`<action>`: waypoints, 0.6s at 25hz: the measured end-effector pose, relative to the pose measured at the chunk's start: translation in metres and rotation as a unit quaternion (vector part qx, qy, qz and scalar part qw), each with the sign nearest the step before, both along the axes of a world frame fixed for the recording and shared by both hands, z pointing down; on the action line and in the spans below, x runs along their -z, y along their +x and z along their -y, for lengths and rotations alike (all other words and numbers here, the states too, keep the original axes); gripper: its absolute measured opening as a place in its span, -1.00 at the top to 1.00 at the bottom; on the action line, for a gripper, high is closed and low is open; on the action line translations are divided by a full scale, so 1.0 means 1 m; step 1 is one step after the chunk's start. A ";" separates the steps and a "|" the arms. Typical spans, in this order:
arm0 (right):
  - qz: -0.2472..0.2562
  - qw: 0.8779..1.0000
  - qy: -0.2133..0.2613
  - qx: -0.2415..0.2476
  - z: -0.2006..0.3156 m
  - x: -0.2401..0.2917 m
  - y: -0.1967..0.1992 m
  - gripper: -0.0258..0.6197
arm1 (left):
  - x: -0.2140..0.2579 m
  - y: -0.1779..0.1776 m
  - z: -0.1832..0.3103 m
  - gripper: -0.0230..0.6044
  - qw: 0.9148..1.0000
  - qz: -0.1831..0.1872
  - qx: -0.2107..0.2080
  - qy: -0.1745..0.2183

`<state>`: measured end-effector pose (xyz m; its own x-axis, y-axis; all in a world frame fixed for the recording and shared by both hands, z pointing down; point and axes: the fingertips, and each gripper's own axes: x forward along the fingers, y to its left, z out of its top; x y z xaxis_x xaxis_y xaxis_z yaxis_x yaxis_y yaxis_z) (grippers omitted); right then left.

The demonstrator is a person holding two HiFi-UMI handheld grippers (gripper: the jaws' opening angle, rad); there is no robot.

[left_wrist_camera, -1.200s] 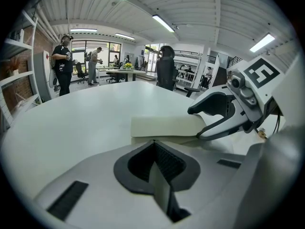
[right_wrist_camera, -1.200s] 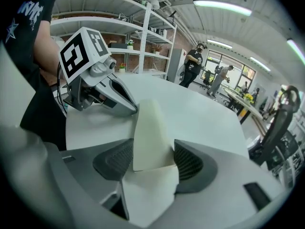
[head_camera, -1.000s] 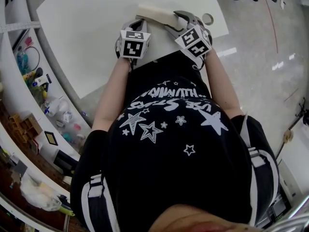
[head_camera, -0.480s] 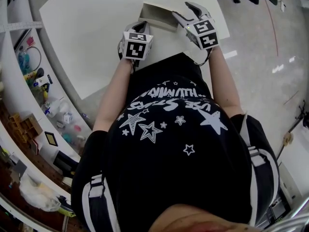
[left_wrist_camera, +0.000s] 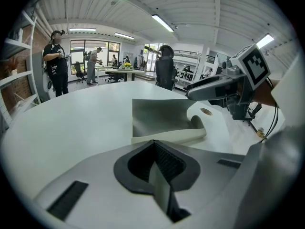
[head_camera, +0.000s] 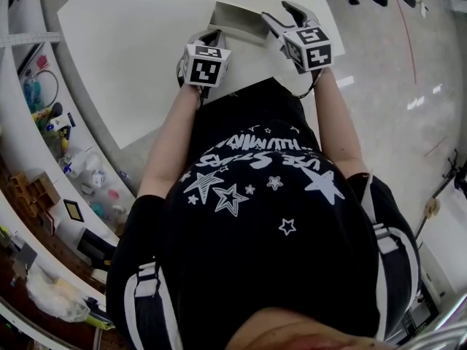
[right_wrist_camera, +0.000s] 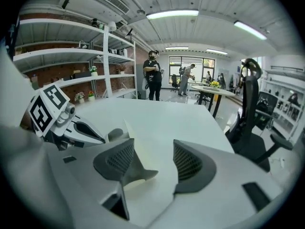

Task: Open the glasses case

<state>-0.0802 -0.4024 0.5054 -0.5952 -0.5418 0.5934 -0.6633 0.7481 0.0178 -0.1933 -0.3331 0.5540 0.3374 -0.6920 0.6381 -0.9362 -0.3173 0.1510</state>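
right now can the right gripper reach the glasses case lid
Probably yes: the right gripper is open, with the raised lid standing between its fingers and nothing in the way. The left gripper is shut on the near edge of the case, off to one side.

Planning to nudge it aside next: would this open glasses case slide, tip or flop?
The glasses case probably slides easily: flat base on the smooth table. Its raised lid looks thin, likely flexing rather than staying stiff. It seems light: the left gripper pins one edge with shut jaws.
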 end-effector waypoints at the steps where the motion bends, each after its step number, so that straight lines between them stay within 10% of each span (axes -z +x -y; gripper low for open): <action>1: 0.004 1.000 0.001 -0.004 -0.002 0.003 0.002 0.09 | 0.000 0.000 0.000 0.89 1.000 0.002 0.000 0.002; 15: 0.043 0.999 -0.011 -0.010 -0.047 0.021 0.046 0.09 | 0.038 -0.011 -0.020 0.89 0.994 -0.009 0.076 0.079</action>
